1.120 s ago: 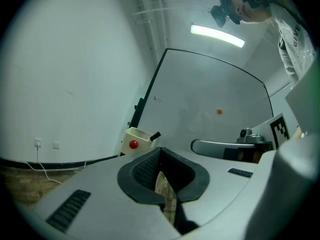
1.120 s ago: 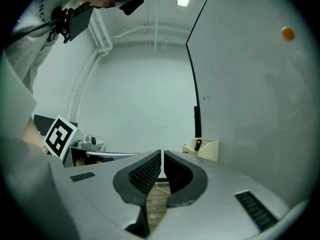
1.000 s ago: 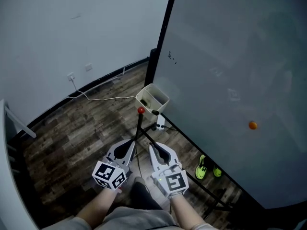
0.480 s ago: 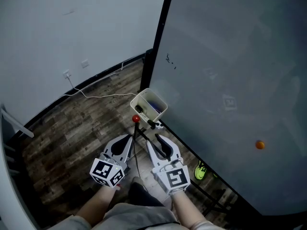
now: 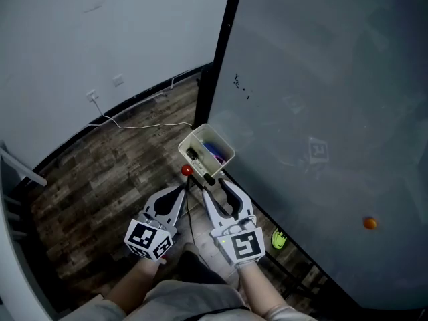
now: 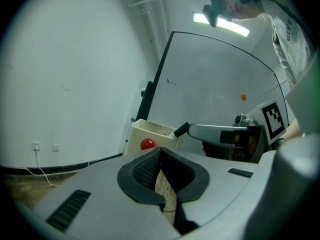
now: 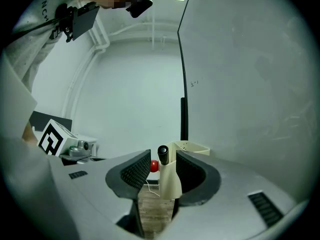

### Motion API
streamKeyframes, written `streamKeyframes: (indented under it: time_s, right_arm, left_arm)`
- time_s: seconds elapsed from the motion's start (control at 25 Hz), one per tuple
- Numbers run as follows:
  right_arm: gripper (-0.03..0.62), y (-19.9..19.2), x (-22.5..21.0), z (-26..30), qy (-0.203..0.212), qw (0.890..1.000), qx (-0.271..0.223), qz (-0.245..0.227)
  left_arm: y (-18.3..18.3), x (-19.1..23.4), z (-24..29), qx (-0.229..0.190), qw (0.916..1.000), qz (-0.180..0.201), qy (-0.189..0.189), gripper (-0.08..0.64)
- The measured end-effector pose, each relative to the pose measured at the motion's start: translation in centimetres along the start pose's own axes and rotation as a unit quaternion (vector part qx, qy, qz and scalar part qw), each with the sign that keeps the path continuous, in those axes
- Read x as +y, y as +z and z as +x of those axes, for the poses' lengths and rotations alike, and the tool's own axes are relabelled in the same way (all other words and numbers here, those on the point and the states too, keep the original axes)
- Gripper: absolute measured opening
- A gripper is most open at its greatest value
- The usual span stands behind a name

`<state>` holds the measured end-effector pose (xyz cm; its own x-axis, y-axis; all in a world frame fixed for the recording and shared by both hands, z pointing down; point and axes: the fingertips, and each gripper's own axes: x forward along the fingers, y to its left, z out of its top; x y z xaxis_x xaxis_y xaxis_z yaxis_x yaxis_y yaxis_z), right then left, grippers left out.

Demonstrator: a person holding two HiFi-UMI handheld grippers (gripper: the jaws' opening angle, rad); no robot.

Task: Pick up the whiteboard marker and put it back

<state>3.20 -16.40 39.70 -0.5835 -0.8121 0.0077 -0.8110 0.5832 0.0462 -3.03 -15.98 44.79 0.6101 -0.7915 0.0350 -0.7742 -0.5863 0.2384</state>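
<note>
Both over dark plank floor point(image 5: 100, 179) beside whiteboard point(image 5: 321, 79): left tongs point(image 6: 159, 152) closed, empty; right tongs point(image 7: 162, 161) just parted, marker point(image 7: 163, 153) between.

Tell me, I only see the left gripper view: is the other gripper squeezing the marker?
Observer: No. The right gripper view shows the right gripper with its jaws apart. They have just been opening. The marker has its black end between the pads, but neither pad presses on it.
Operator: Where is the rest of it?
Observer: In the head view it reaches down into the bin, with the black end sticking out over the near rim.
Operator: Is anything else in there?
Observer: Yes, the head view shows a blue thing lying inside. The bin's wall hides it from you.
</note>
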Motion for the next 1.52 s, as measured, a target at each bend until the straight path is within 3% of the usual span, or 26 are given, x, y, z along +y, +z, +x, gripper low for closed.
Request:
streamKeyframes:
  time_s: [0.72,1.52]
  right_arm:
    - [0.123,1.0,0.1,1.3,0.023,0.999,-0.031,-0.009]
    - [0.08,0.8,-0.8,1.9,-0.012,0.999,-0.028,0.026]
  left_arm:
    - [0.5,0.8,1.3,0.007,0.9998,0.005,0.017,0.015]
    - [1.4,1.0,3.0,0.019,0.9993,0.002,-0.033,0.015]
